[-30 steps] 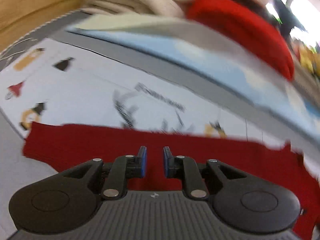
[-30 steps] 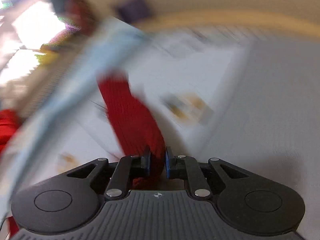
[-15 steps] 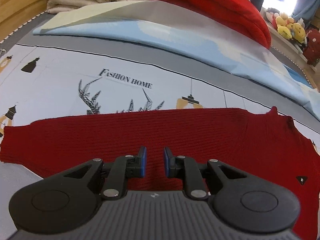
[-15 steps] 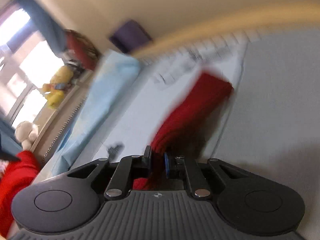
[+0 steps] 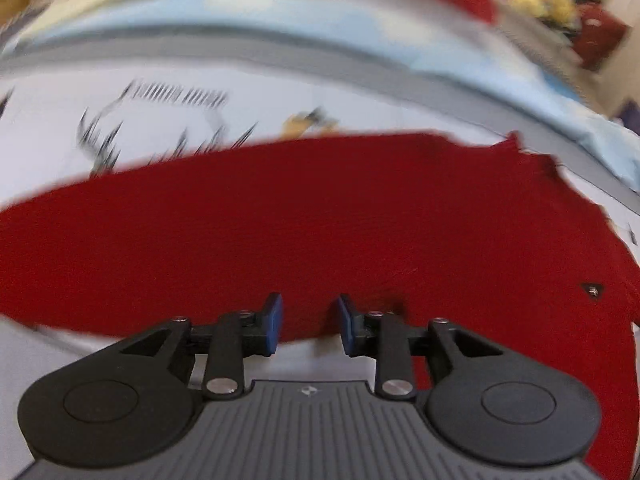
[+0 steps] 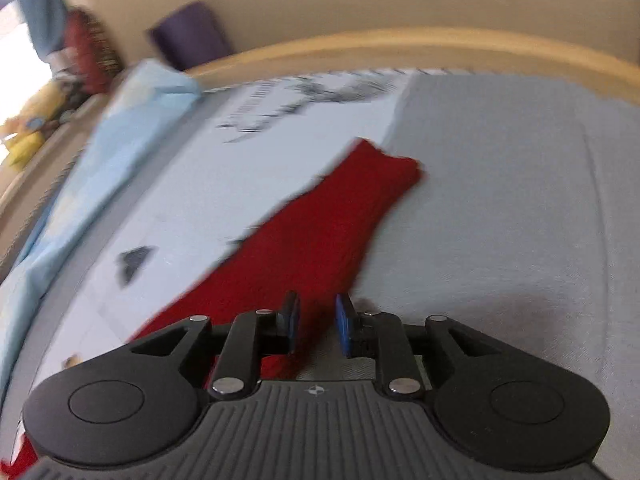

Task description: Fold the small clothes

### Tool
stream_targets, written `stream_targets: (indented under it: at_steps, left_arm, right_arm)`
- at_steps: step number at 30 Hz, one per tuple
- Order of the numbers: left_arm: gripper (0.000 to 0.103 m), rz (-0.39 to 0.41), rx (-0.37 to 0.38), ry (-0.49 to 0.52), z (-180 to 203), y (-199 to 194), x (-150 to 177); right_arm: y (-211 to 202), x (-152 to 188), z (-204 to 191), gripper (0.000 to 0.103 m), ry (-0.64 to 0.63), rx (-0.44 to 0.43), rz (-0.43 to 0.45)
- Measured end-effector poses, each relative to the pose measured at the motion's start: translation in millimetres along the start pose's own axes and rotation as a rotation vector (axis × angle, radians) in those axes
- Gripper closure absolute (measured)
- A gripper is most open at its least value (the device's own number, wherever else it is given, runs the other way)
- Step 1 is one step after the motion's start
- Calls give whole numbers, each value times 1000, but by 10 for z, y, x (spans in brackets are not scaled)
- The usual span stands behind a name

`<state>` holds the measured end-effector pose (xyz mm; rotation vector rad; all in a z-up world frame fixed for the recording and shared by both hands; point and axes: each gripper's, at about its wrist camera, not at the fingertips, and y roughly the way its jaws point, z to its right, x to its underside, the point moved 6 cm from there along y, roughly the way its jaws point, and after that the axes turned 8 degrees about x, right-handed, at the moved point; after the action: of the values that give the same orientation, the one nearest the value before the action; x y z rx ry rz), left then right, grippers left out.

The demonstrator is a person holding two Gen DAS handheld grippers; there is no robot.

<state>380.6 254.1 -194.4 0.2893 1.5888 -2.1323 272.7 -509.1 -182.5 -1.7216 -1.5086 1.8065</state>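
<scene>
Both jaws just opened, nothing pinched: left gripper (image 5: 308, 322) and right gripper (image 6: 318, 320) should regrip the red sweater (image 5: 320, 232) at its near hem before folding.

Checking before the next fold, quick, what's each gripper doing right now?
Left gripper: open, just been opening, over the near edge of the red sweater, not gripping.
Right gripper: open, just been opening; sweater between its jaws, released.

bed (image 6: 500, 184) — grey-white printed sheet | red knit garment (image 5: 320, 220) flat | pale-blue bedding (image 5: 400, 28) — apparently folded
</scene>
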Motion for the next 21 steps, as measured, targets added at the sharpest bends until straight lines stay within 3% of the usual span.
stream_targets:
  at_steps: [2, 4, 7, 8, 11, 15, 17, 19, 21]
  left_arm:
    - [71, 6, 58, -73, -28, -49, -19]
    - [69, 18, 130, -123, -2, -97, -43]
    - [66, -25, 246, -192, 45, -31, -2]
    - [64, -51, 288, -221, 61, 28, 24]
    - [59, -85, 353, -275, 110, 179, 56]
    - [61, -46, 337, -279, 96, 320, 24]
    - [96, -27, 317, -263, 125, 351, 41]
    - [96, 3, 271, -197, 164, 352, -16]
    - [97, 57, 201, -163, 112, 252, -73]
  right_arm:
    - [-227, 101, -250, 68, -71, -86, 7]
    - [-374, 316, -593, 59, -152, -230, -67]
    - [-423, 854, -1058, 60, -238, -507, -375]
    - [-436, 1031, -1169, 60, -264, -548, -446]
    - [-412, 1349, -1347, 57, -353, -528, -509]
    - [-310, 1504, -1470, 56, -407, -500, -485]
    - [-320, 1536, -1543, 57, -435, -522, -454]
    - [-338, 1546, -1605, 81, -428, -575, -453]
    - [-281, 1529, -1602, 90, -429, -595, -432]
